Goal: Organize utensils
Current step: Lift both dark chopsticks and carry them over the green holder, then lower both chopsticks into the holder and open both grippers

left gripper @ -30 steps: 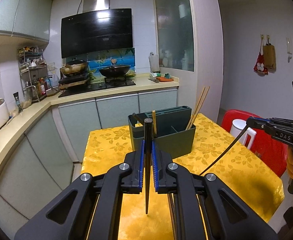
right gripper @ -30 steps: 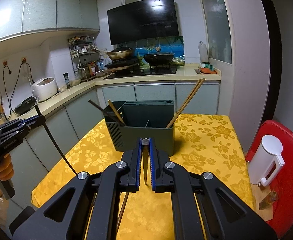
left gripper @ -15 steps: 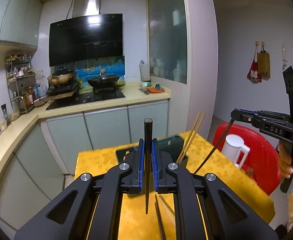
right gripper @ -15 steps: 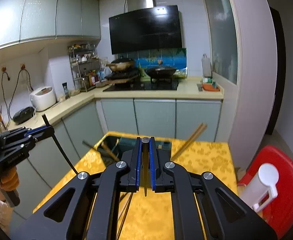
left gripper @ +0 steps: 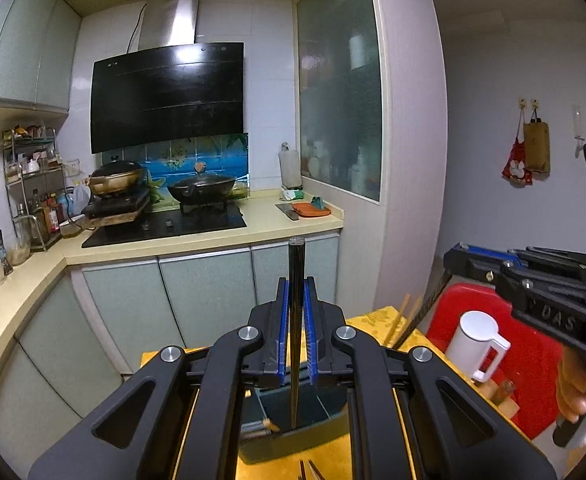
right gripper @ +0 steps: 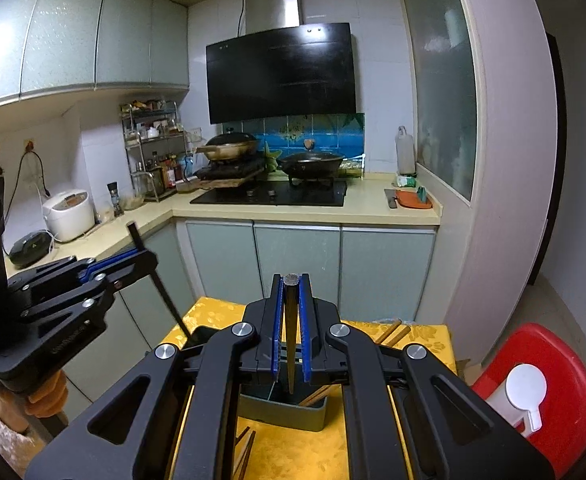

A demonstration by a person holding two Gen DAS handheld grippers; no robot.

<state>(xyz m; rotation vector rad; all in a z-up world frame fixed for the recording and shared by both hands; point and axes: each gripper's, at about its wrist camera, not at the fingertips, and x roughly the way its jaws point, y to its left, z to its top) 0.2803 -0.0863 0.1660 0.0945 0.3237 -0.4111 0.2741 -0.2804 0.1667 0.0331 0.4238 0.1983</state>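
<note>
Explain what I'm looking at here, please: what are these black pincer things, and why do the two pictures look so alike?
There is no robot. A person holds two hand-held grippers, each with a fisheye camera looking along its fingers, hence two similar kitchen views. In the left camera's picture the left gripper is shut on a dark chopstick; the other tool shows at its right edge. In the right camera's picture the right gripper is shut on a second chopstick. Below both, on a yellow tablecloth, stands a dark green utensil holder with wooden chopsticks already leaning in it. A white jug sits on a red stool.
</note>
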